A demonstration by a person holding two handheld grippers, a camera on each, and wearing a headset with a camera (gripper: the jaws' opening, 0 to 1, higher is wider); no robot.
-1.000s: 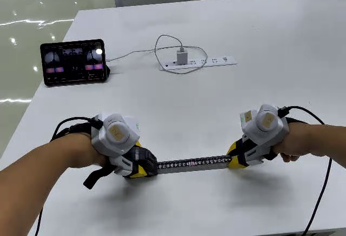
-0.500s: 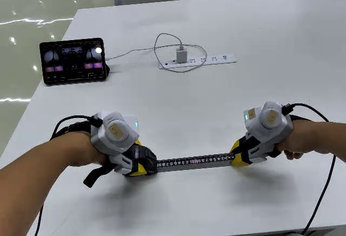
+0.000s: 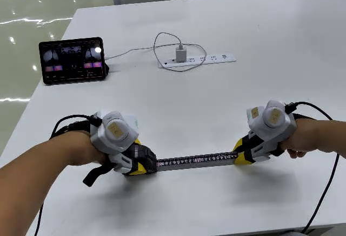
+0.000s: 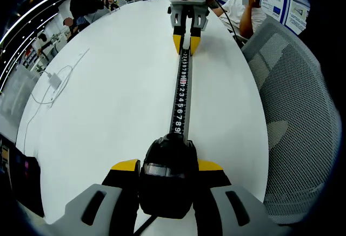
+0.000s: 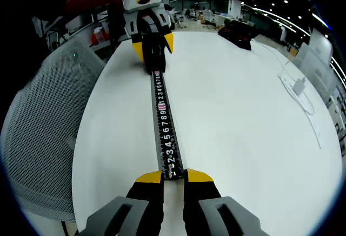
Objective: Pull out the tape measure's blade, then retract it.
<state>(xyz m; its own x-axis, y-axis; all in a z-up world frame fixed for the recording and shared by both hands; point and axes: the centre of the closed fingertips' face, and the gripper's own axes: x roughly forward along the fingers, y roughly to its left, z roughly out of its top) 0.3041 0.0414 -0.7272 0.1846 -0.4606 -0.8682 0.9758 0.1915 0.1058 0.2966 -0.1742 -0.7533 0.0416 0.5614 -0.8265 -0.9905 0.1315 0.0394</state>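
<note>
A black and yellow tape measure case [image 3: 141,162] [image 4: 167,176] rests on the white table [image 3: 216,100], with my left gripper [image 3: 138,163] [image 4: 168,166] shut on it. Its black blade [image 3: 195,160] [image 4: 179,98] [image 5: 164,128], marked with white numbers, stretches to the right just above the table. My right gripper [image 3: 241,157] [image 5: 174,177] is shut on the blade's end. In the left gripper view the right gripper [image 4: 186,35] sits at the blade's far end. In the right gripper view the left gripper [image 5: 151,44] holds the case at the far end.
A tablet [image 3: 72,60] with a lit screen stands at the table's back left. A white power strip [image 3: 200,60] with a charger and looped cable lies behind the middle. A mesh chair [image 4: 292,111] stands by the table's near edge. Cables trail from both grippers.
My right gripper has moved to the right with the blade's end, so more blade is out. The left gripper and case have stayed put.
</note>
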